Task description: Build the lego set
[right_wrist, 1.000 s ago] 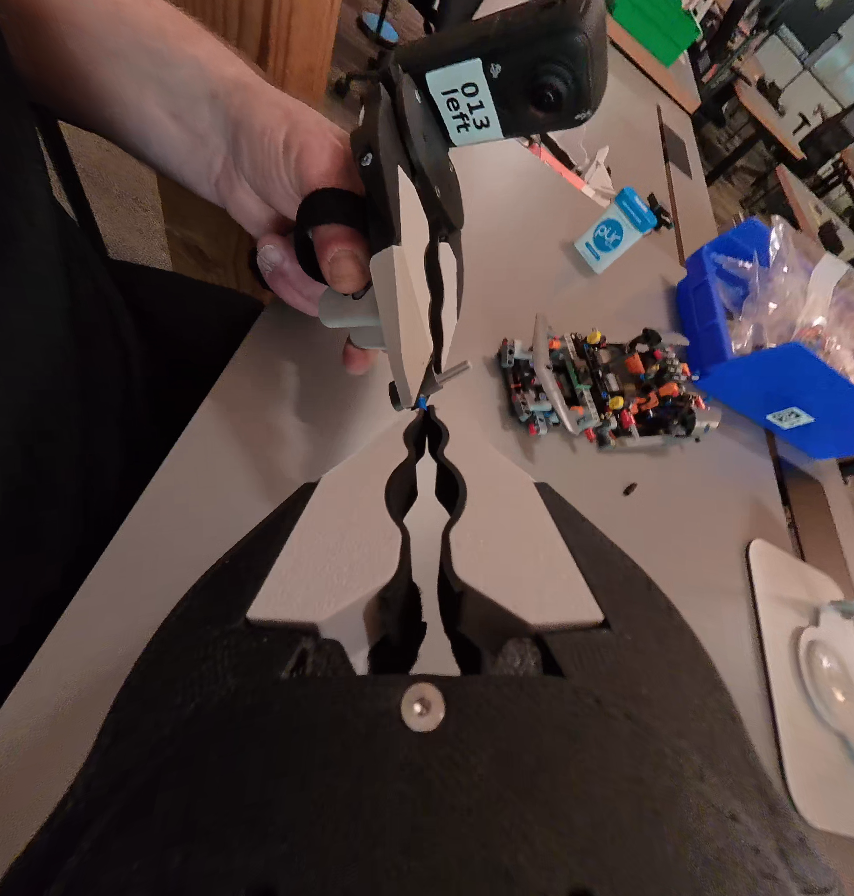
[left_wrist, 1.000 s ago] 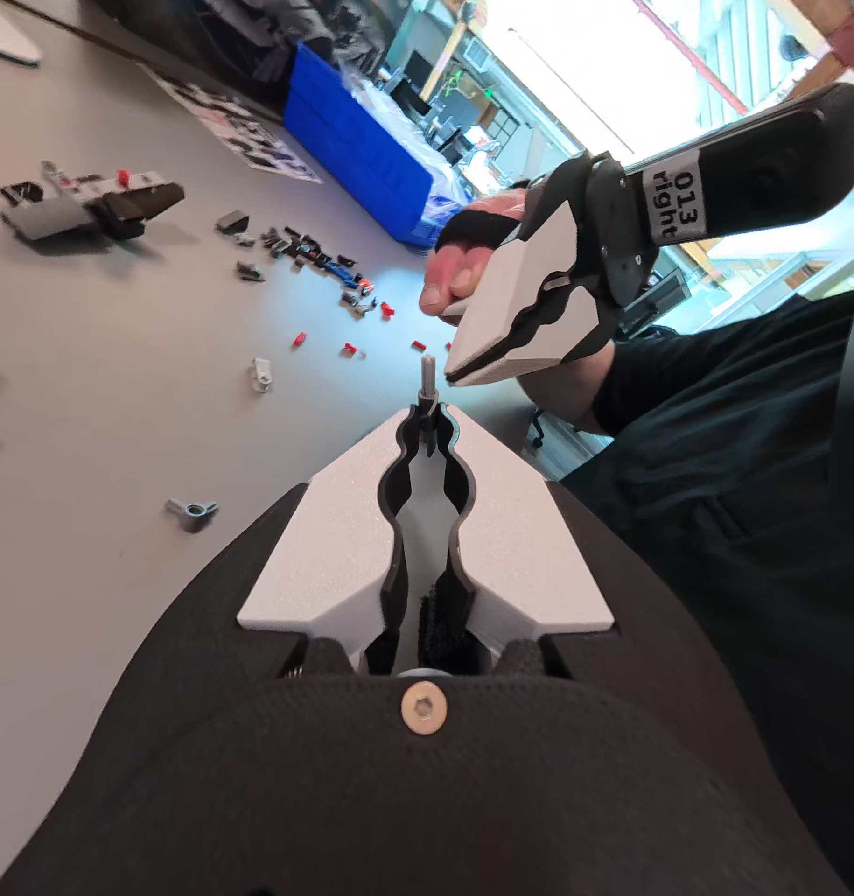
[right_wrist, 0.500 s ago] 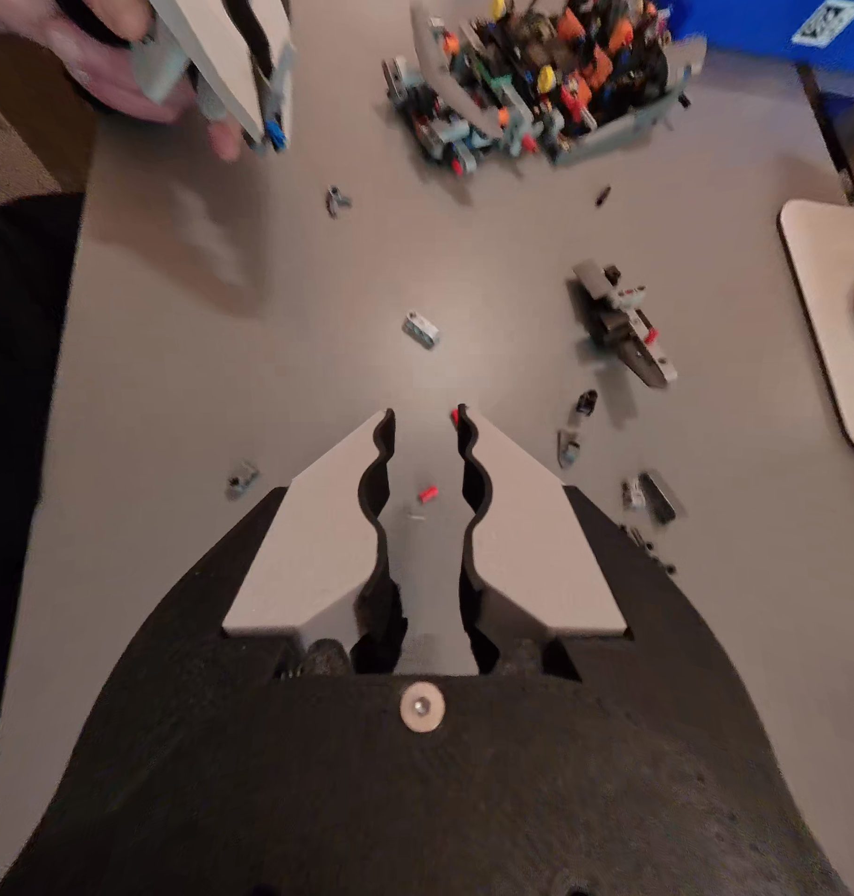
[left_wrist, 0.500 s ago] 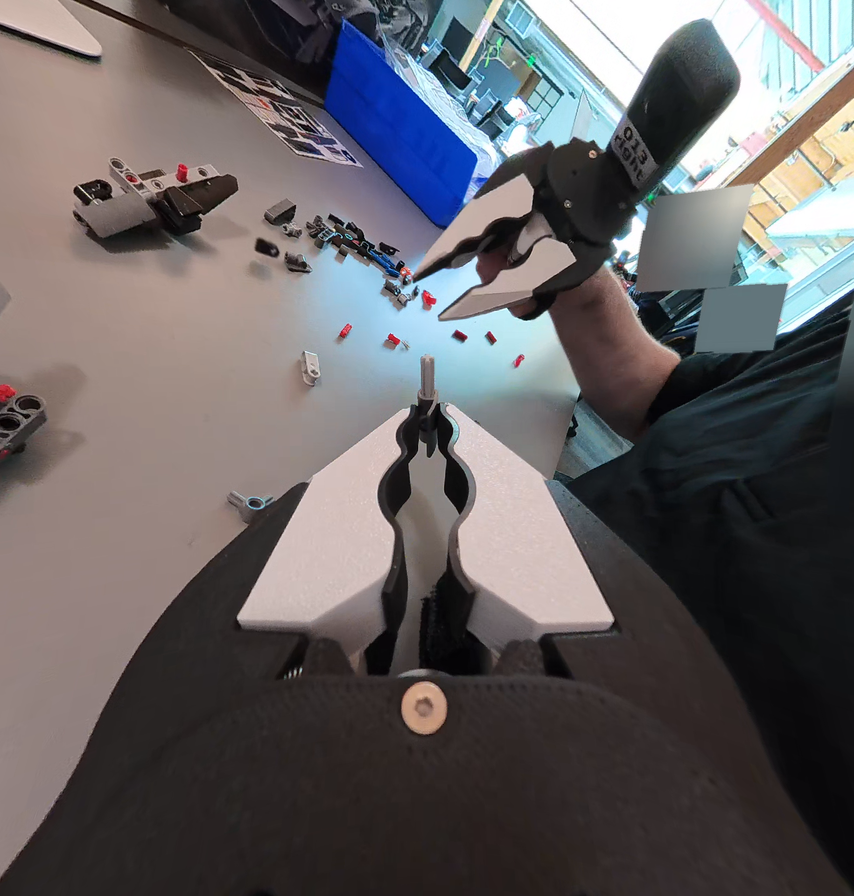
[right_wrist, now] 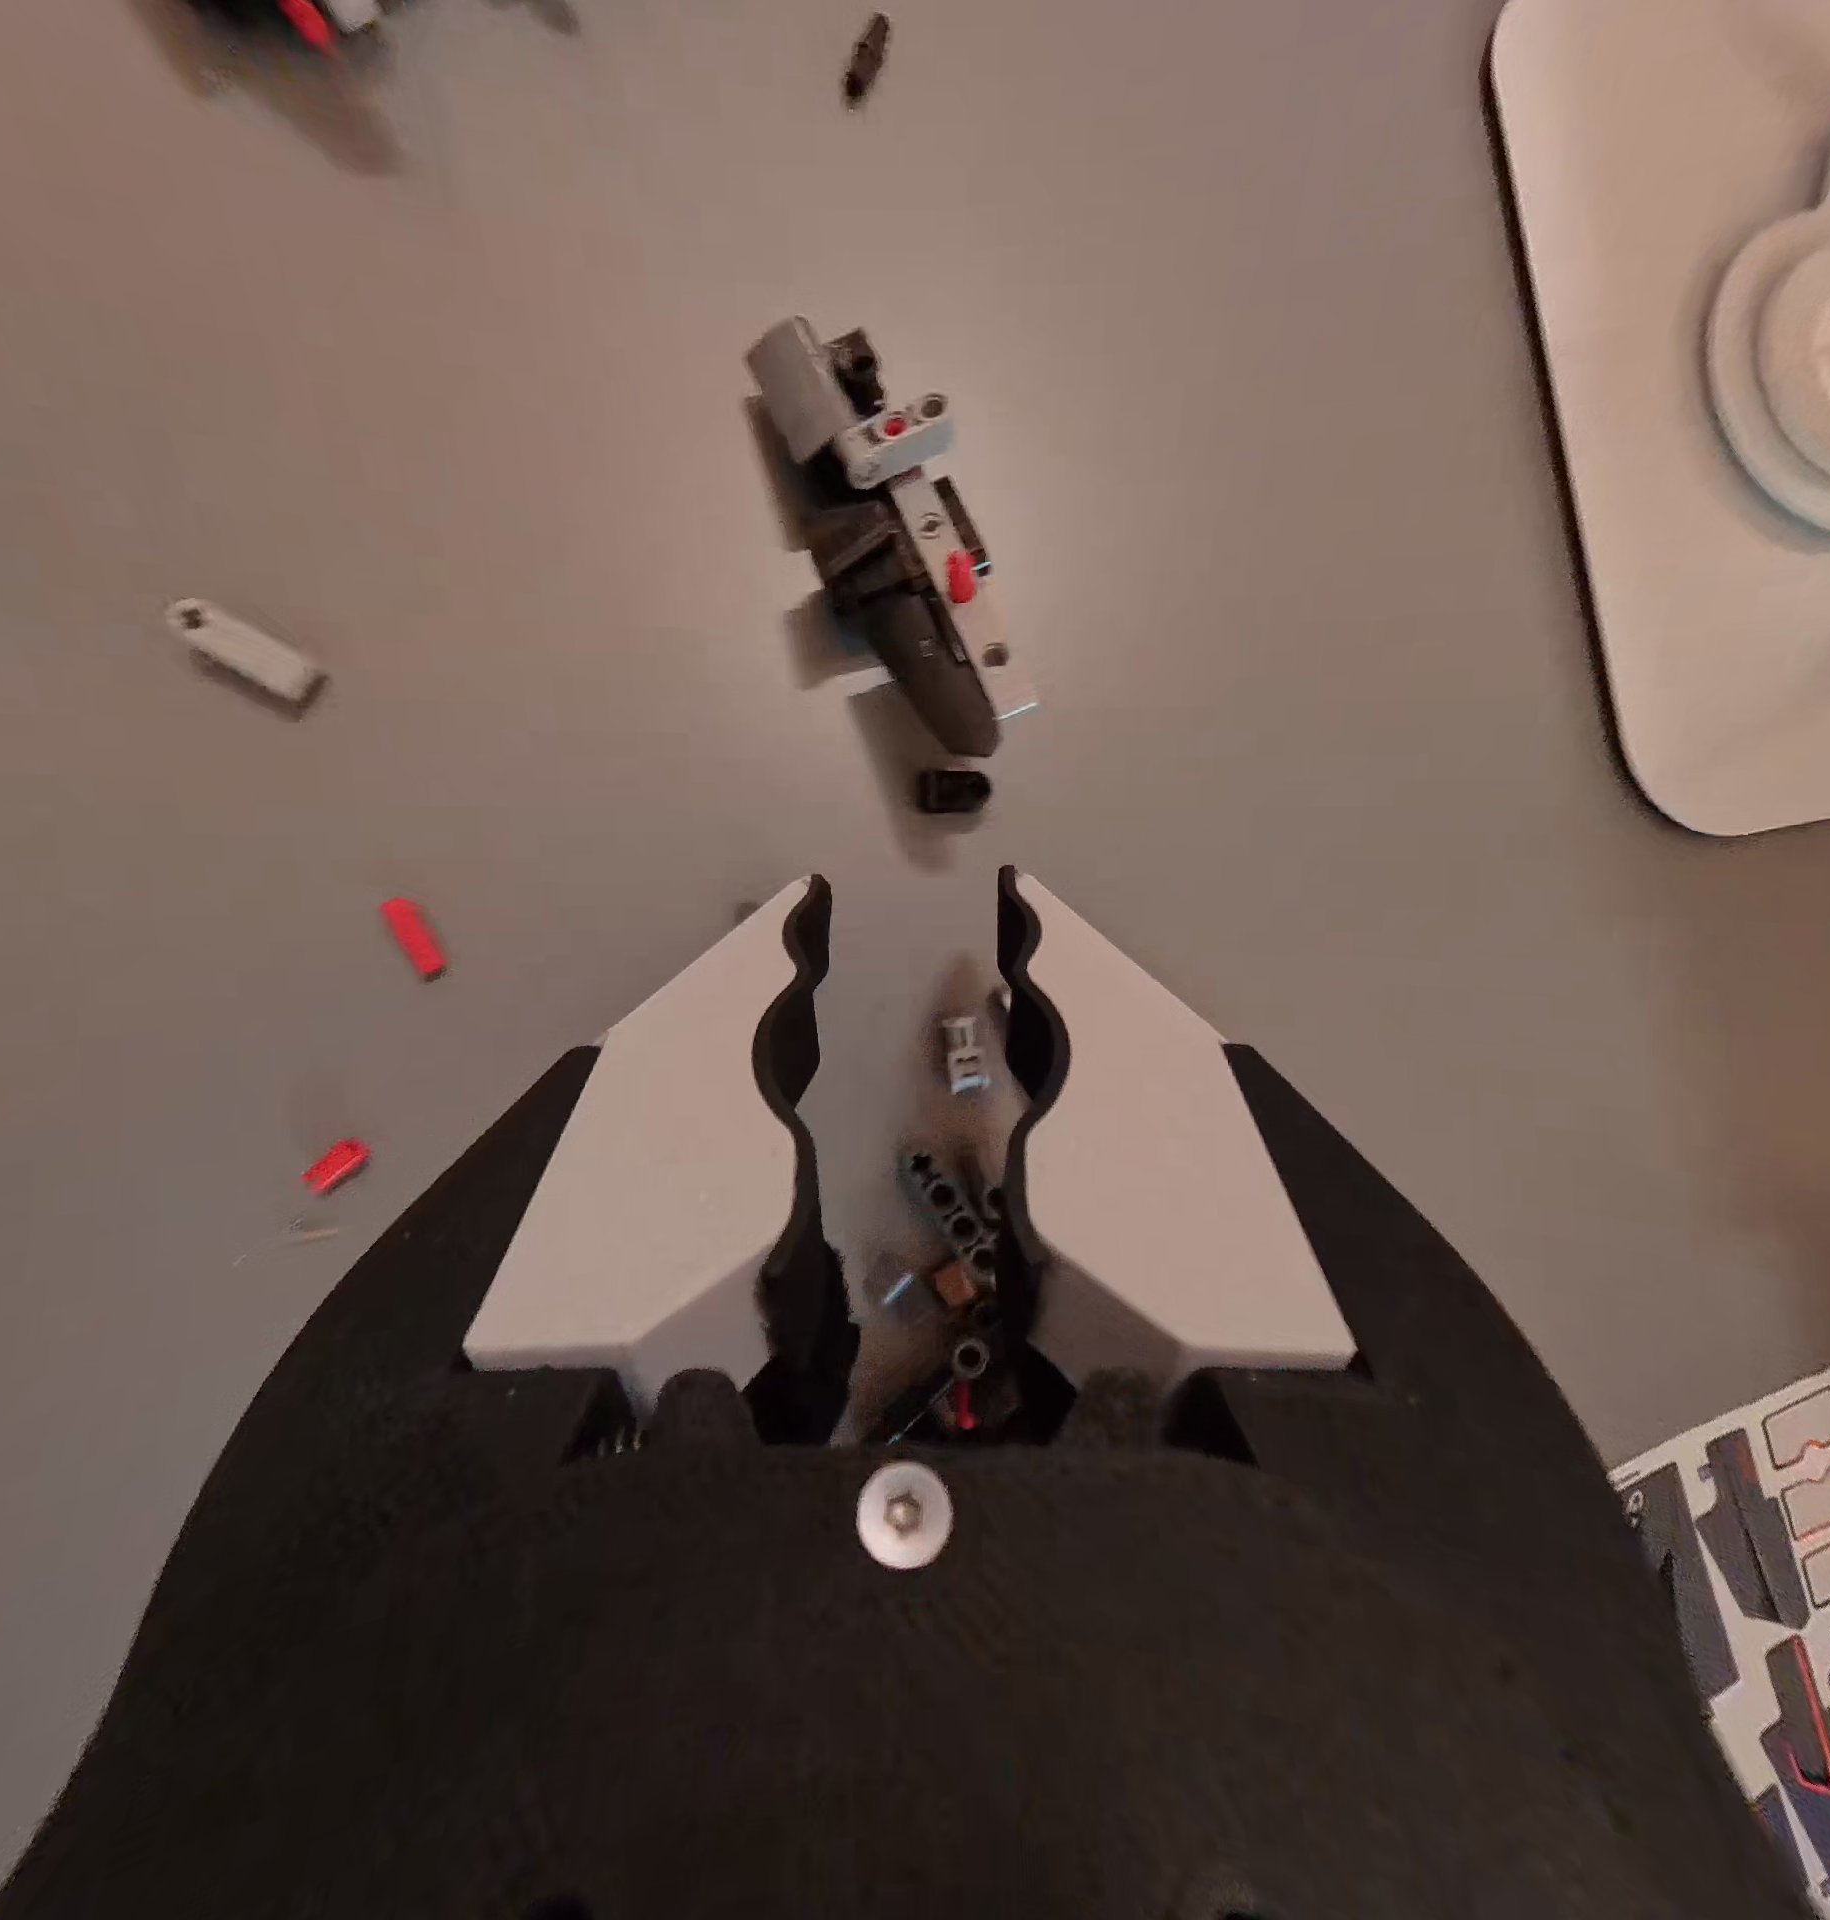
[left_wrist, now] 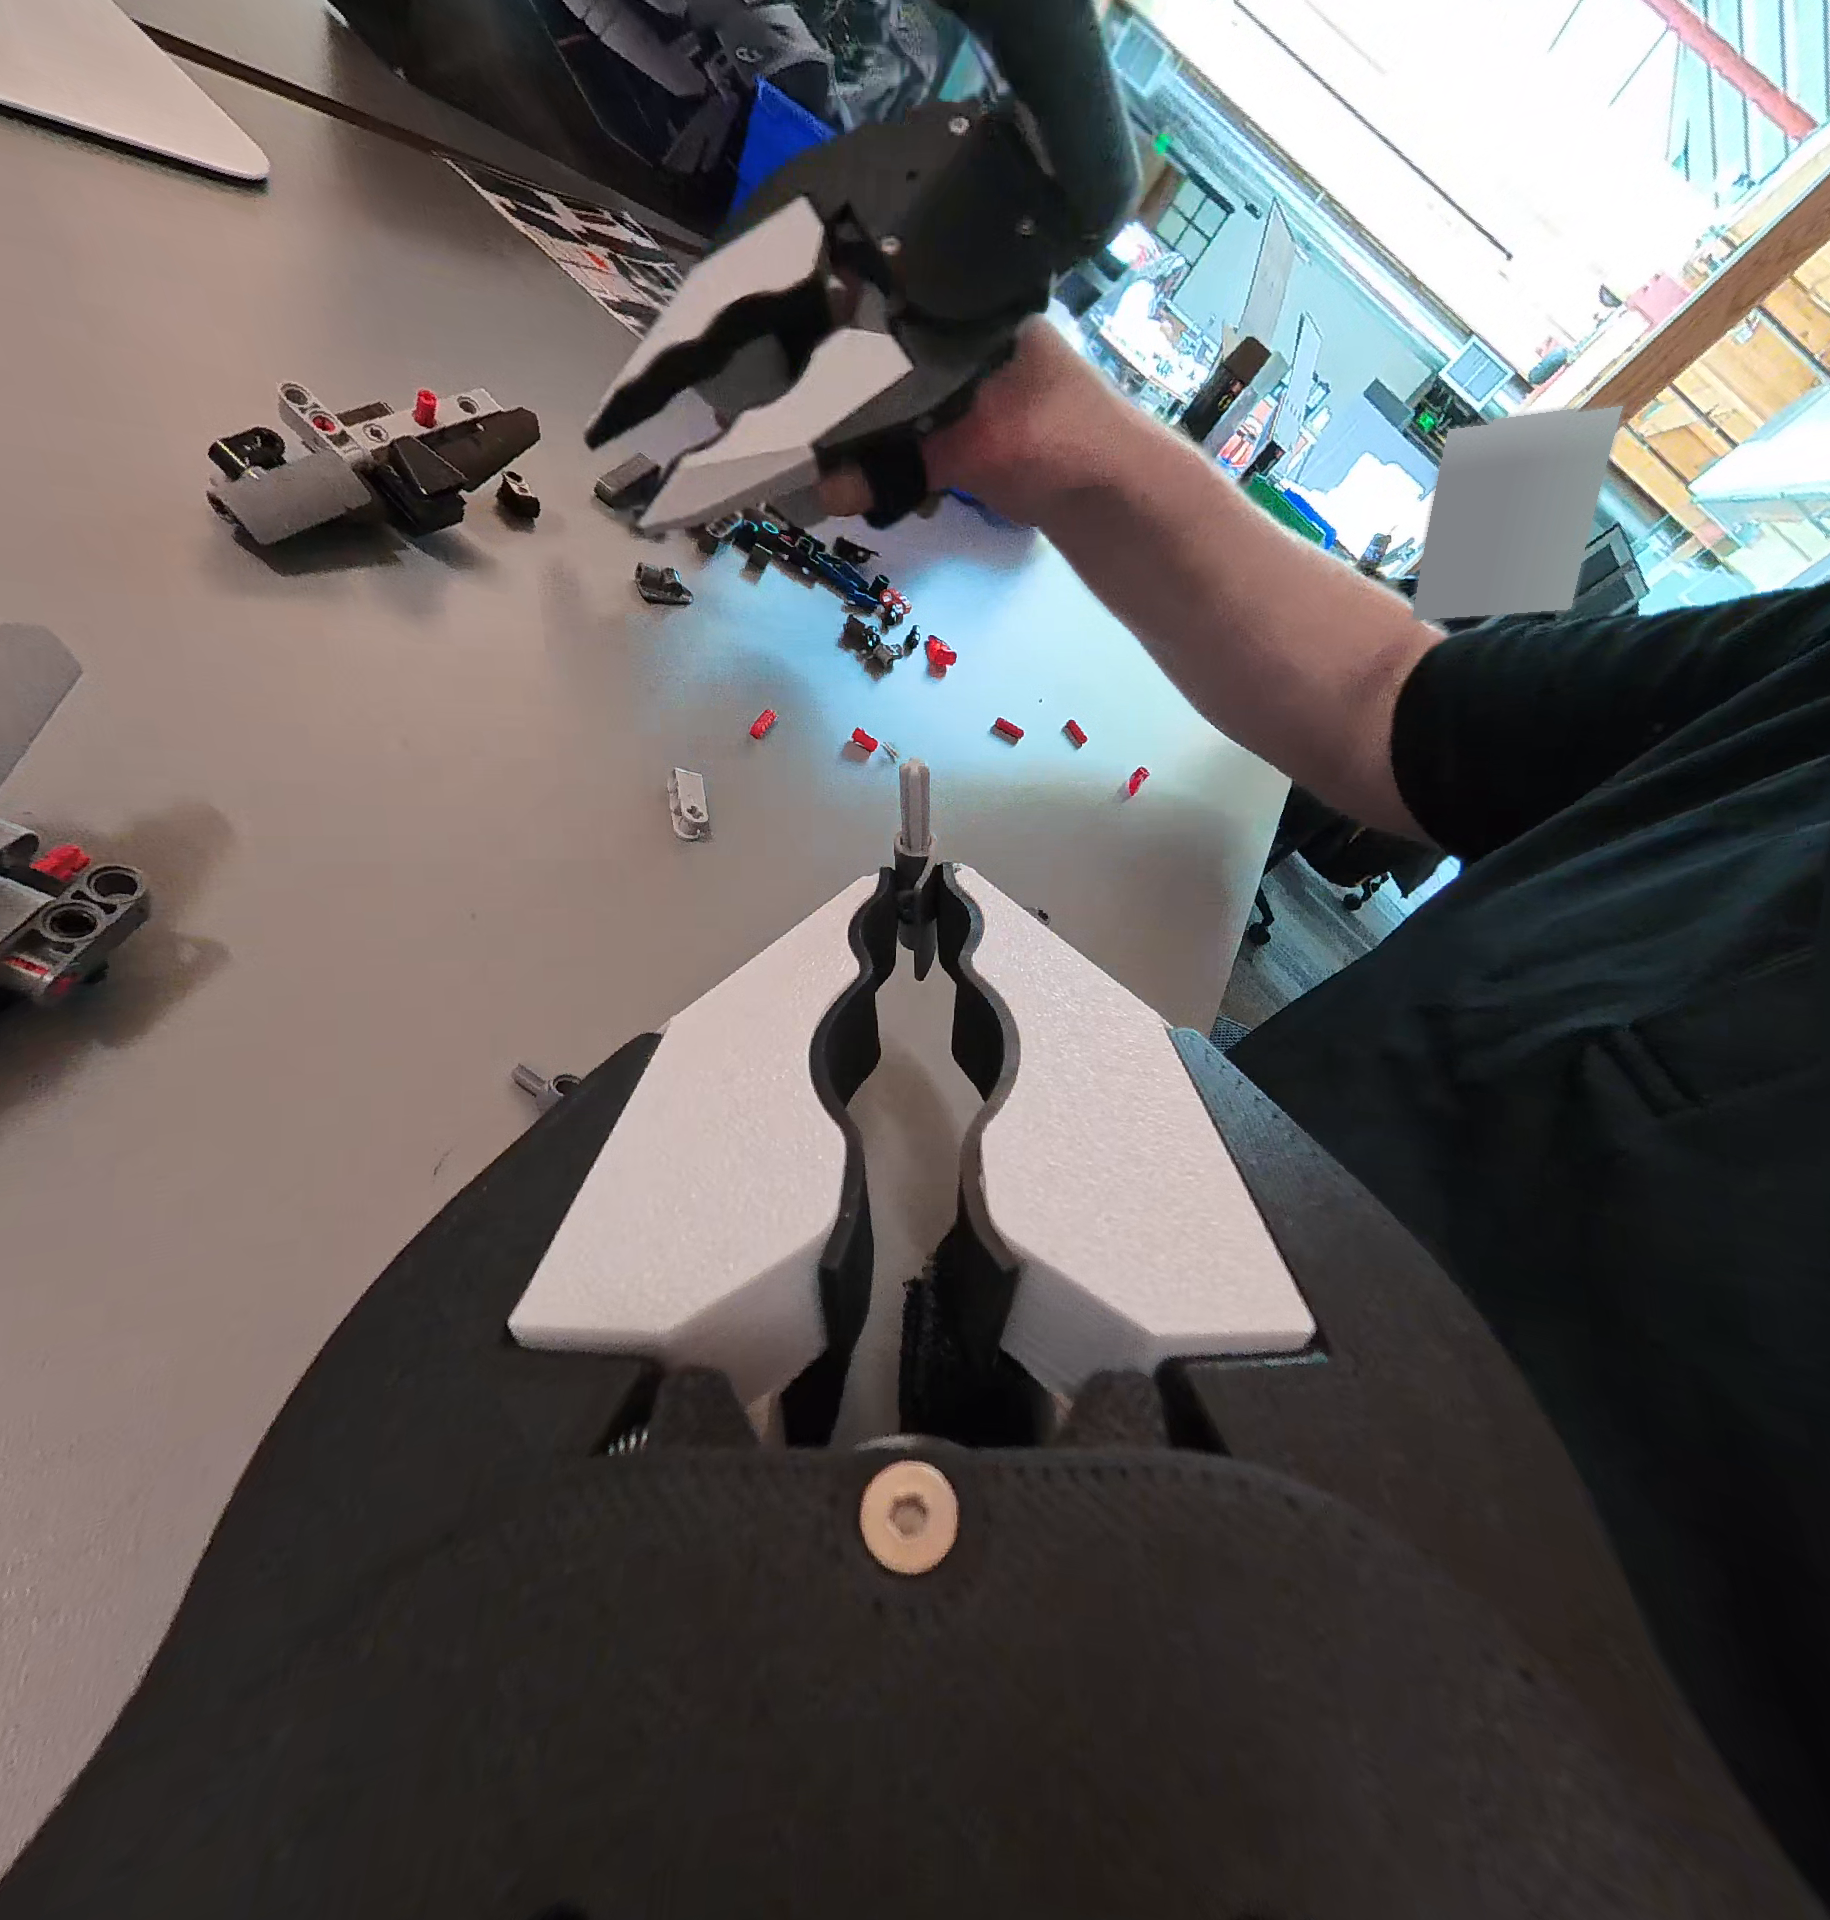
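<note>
- Your left gripper [left_wrist: 916, 883] pinches a grey pin [left_wrist: 913, 805] by its tip; a bump could drop it.
- Your right gripper [right_wrist: 913, 883] is spread, empty; the half-built model [right_wrist: 880, 540] lies at twelve o'clock, so closing early grabs loose pieces [right_wrist: 958, 1226].

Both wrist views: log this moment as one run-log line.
left gripper: shut on grey pin, held above table | right gripper: open, empty, over loose parts near black connector and grey-black subassembly
</note>
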A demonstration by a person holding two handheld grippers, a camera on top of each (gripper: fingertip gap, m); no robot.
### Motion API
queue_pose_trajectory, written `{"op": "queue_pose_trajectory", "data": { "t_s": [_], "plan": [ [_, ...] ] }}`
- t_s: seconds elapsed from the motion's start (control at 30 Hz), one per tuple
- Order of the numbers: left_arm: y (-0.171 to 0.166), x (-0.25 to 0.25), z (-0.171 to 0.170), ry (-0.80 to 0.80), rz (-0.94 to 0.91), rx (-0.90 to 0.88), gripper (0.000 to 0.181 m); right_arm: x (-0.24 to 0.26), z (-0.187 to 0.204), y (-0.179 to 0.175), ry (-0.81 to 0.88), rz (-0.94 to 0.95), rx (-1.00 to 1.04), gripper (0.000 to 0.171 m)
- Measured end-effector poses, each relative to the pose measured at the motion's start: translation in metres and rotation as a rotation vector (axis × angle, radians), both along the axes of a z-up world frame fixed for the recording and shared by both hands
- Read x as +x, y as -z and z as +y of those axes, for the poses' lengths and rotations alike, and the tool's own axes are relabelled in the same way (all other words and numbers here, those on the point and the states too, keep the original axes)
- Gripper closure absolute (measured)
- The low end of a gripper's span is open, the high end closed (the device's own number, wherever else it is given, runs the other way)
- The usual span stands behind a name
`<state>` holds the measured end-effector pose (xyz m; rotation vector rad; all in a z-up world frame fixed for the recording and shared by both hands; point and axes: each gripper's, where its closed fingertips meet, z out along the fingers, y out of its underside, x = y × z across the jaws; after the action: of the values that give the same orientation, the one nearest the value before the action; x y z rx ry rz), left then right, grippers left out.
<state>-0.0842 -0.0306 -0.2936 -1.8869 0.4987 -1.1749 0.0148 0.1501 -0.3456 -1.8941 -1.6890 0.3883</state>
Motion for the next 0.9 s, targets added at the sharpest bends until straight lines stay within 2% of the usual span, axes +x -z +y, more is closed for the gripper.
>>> {"op": "queue_pose_trajectory", "data": {
  "t_s": [0.3,0.67,0.9],
  "plan": [
    [0.0,-0.002,0.001,0.005,-0.011,-0.009,0.176,-0.015,0.014,0.015,0.068,0.048,-0.061,0.143],
    [0.0,-0.001,0.0,0.007,-0.012,-0.008,0.176,-0.021,0.017,0.018,0.034,0.047,-0.049,0.158],
    [0.0,0.0,0.001,0.006,-0.015,-0.01,0.176,-0.017,0.015,0.013,0.007,0.058,-0.046,0.158]
  ]
}}
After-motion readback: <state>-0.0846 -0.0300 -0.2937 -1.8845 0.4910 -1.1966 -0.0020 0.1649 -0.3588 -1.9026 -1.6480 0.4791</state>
